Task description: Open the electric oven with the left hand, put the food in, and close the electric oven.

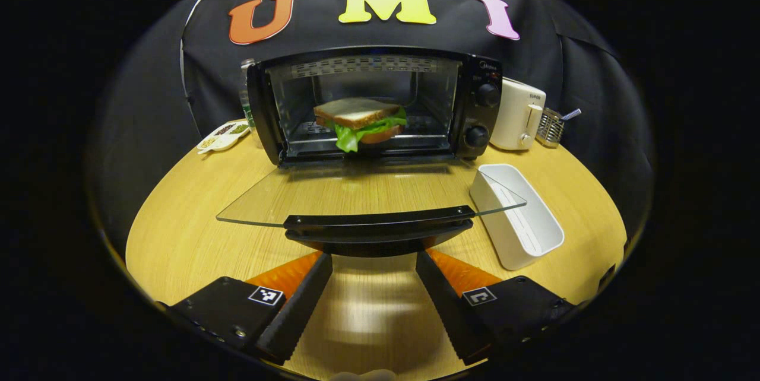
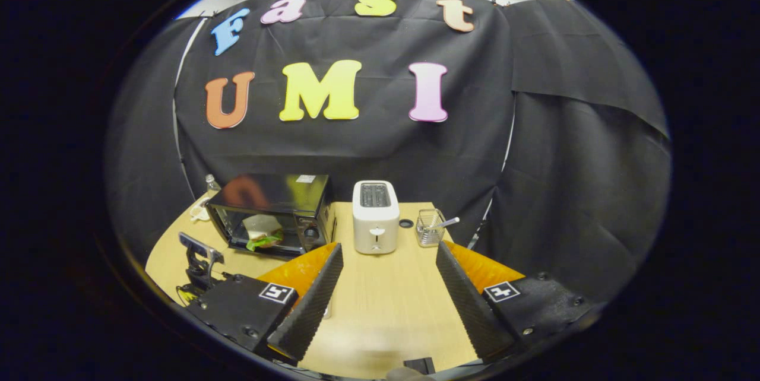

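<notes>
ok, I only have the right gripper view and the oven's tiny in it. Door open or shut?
Observer: Open. In the left gripper view the glass door lies flat in front of the oven.
Operator: Food in?
Observer: Yes, the sandwich sits on the rack inside.
Operator: Left gripper on the handle?
Observer: No. The left gripper is open, with its fingers spread just below the door handle, not closed on it.

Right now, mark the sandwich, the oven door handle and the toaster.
sandwich (image 1: pixel 359 113), left gripper view, top bread slice.
oven door handle (image 1: pixel 379 228), left gripper view, bar's middle.
toaster (image 2: pixel 375 221), right gripper view, front face.
</notes>
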Demonstrator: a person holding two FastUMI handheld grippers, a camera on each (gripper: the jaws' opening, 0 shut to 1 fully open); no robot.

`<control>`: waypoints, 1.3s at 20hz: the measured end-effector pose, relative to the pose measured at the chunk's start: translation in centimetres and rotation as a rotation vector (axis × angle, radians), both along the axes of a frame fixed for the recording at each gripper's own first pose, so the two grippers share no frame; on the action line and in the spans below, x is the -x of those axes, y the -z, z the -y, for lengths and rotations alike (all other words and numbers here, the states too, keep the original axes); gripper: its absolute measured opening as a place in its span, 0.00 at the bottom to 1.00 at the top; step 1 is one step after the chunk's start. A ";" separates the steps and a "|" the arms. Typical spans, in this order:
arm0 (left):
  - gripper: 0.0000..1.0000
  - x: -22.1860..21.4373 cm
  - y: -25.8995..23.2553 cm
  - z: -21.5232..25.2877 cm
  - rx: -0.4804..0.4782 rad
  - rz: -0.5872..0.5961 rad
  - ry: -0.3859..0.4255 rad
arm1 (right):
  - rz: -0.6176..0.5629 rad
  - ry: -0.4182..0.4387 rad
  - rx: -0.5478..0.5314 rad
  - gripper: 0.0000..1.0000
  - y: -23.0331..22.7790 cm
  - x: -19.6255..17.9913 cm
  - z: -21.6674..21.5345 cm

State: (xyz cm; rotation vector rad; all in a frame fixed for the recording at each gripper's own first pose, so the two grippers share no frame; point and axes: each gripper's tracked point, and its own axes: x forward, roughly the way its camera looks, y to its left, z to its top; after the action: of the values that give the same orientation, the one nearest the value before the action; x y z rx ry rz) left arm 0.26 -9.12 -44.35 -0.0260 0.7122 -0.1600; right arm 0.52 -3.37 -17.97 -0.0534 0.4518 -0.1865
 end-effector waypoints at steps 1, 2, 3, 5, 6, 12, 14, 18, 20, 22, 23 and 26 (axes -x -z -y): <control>0.94 -0.4 -0.7 0.0 0.003 0.013 -0.001 | 0.001 0.000 -0.001 1.00 0.0 -0.1 0.0; 0.94 -0.9 -1.5 0.0 0.004 0.028 0.001 | 0.002 0.000 -0.001 1.00 0.0 -0.1 0.1; 0.94 -1.5 -2.3 -0.1 -0.001 0.046 0.004 | 0.005 0.001 -0.003 1.00 0.0 -0.2 0.1; 0.94 -2.8 -3.7 -0.2 0.002 0.076 0.004 | 0.005 0.004 -0.004 1.00 0.1 -0.1 0.3; 0.94 -3.4 -4.4 -0.3 0.010 0.086 0.001 | 0.007 0.008 -0.007 1.00 0.1 0.0 0.4; 0.94 -6.8 -7.9 0.1 0.029 0.155 0.002 | 0.008 0.010 -0.015 1.00 0.4 0.1 0.7; 0.94 -8.2 -8.7 0.0 0.026 0.184 0.011 | 0.002 0.008 -0.009 1.00 0.5 0.2 0.7; 0.95 -10.8 -9.9 -1.0 0.000 0.220 0.009 | 0.008 0.004 -0.004 1.00 0.2 0.2 0.5; 0.94 -11.0 -10.0 -1.0 0.000 0.220 0.006 | 0.009 0.001 -0.011 1.00 0.2 0.3 0.3; 0.94 -11.0 -10.1 -0.8 -0.003 0.216 0.013 | 0.012 -0.003 -0.008 1.00 0.1 0.2 0.2; 0.95 -10.9 -10.2 -0.8 -0.004 0.219 0.013 | 0.015 -0.005 -0.005 1.00 0.0 0.1 0.0; 0.95 -10.5 -11.0 -0.9 -0.002 0.233 0.011 | 0.026 -0.011 -0.005 1.00 -0.3 0.1 -0.3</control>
State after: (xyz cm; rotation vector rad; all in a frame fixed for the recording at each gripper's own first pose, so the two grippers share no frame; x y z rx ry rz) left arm 10.76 -8.23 -33.33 -0.0014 0.4804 -0.1696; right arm 0.39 -3.07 -17.65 -0.0489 0.4256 -0.1749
